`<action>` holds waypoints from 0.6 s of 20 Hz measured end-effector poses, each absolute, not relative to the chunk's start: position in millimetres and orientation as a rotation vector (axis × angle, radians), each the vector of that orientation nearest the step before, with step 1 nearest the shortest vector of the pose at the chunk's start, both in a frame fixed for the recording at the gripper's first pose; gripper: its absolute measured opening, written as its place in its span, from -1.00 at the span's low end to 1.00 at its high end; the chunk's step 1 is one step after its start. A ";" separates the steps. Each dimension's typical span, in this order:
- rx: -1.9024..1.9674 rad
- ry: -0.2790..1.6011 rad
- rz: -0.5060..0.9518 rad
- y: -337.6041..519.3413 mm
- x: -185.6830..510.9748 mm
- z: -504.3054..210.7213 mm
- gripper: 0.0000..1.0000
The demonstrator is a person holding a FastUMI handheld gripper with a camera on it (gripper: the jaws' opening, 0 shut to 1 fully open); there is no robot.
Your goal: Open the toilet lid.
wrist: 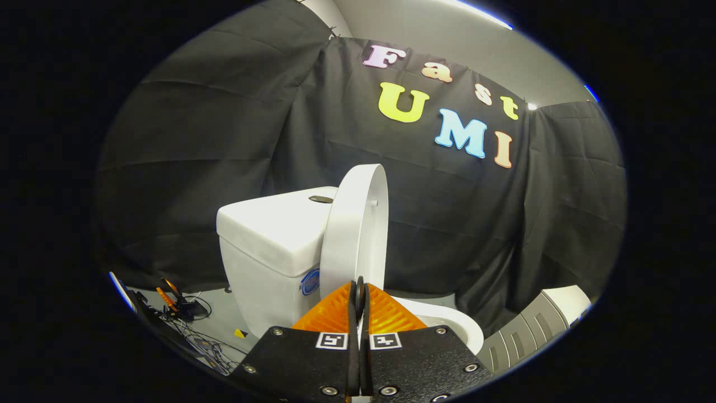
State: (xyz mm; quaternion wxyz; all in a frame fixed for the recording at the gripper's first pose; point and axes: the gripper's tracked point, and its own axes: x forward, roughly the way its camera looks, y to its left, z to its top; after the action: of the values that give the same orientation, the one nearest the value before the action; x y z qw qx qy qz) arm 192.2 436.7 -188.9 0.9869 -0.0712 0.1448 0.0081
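Note:
The white toilet lid (358,224) stands raised, nearly upright, with its edge toward me and its top close to the tank (268,235). Just ahead of the fingers and to their right lies the white seat and bowl rim (456,324), uncovered. My gripper (359,286) is shut, its two fingers pressed together with nothing between them. The tips sit right below the lid's lower edge; I cannot tell whether they touch it.
A dark flush button (320,198) sits on the tank top. Cables and small tools (182,310) lie on the floor left of the toilet. A grey and white ribbed unit (531,330) stands right of the bowl. Black cloth walls close in behind.

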 end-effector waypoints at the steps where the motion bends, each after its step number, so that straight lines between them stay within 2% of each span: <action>1: -0.146 0.292 0.017 436.4 192.7 -189.9 -0.99; 4: -0.149 0.297 0.037 439.3 192.8 -190.1 -0.95; 8: -0.150 0.303 0.080 447.4 193.4 -192.0 -0.78; 11: -0.154 0.341 0.100 447.4 190.3 -200.0 -0.48; 12: -0.144 0.353 0.115 450.8 185.5 -201.2 -0.25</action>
State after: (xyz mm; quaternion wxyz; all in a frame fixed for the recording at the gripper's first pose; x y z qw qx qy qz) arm 185.5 450.8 -201.2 0.9803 -0.0713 0.1753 0.0572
